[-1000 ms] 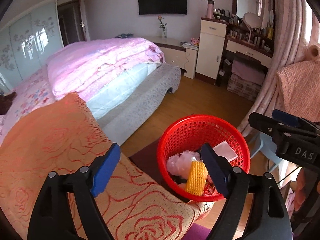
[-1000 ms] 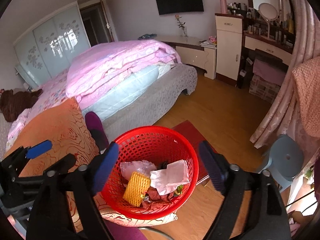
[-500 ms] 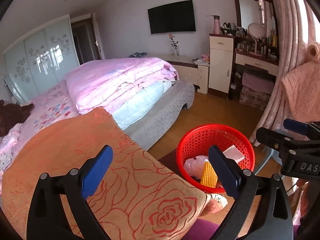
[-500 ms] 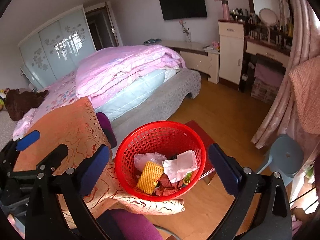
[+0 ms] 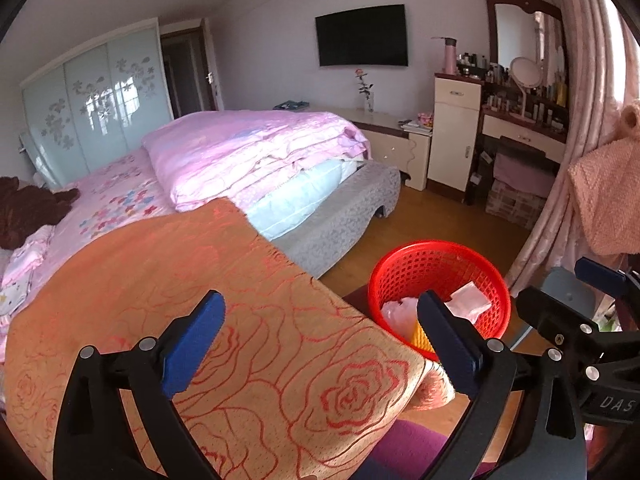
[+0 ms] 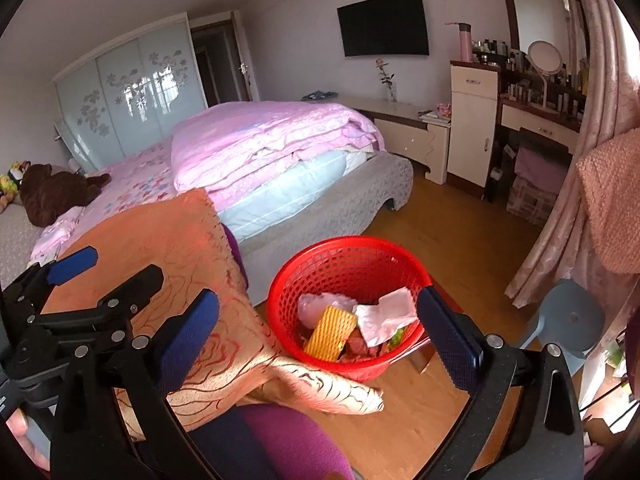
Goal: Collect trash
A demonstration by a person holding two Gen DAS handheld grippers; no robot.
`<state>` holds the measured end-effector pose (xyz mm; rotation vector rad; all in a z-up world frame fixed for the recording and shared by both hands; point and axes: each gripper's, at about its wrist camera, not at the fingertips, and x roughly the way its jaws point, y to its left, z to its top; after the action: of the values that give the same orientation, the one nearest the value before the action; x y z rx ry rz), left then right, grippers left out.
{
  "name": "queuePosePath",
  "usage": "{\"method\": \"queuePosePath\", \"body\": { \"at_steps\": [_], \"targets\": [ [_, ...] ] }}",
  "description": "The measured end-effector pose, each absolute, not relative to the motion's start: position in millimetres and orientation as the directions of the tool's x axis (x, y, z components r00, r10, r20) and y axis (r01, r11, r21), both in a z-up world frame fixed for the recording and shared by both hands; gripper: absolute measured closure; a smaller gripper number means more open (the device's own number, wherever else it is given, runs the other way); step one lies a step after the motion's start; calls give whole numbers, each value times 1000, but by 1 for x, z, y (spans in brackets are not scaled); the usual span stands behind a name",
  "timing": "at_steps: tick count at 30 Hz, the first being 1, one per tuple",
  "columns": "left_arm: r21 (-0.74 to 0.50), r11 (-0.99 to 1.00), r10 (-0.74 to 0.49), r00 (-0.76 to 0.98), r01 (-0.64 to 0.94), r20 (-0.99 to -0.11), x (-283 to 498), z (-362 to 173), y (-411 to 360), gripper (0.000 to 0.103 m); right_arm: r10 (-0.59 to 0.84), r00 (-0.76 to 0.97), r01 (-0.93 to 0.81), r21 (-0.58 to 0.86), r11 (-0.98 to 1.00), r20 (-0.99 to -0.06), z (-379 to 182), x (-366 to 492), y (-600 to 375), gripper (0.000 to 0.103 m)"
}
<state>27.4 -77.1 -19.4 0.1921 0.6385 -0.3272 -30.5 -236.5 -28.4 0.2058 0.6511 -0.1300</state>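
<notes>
Both tongs, spread empty, have risen; only right view shows basket (image 6: 352,268) trash (image 6: 384,314).

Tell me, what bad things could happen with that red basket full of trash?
The red basket sits close against the hanging corner of the orange blanket; a tug on the cloth might tip it. The white tissue and yellow foam net lie loose on top and could spill out. Both grippers, left and right, are open and hold nothing.

Glossy red plastic mesh basket (image 6: 352,264), woven rose-patterned cloth (image 5: 240,320), smooth, probably wooden floor (image 6: 460,240).
</notes>
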Motion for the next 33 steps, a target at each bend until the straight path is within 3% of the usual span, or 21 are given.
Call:
{"method": "queuePosePath", "body": {
  "at_steps": [33],
  "targets": [
    [47,948,-218,747,316,-628,29,-23,-65,10,-77,775,237,176,955,-627,-41,-30,-250,7]
  ]
}}
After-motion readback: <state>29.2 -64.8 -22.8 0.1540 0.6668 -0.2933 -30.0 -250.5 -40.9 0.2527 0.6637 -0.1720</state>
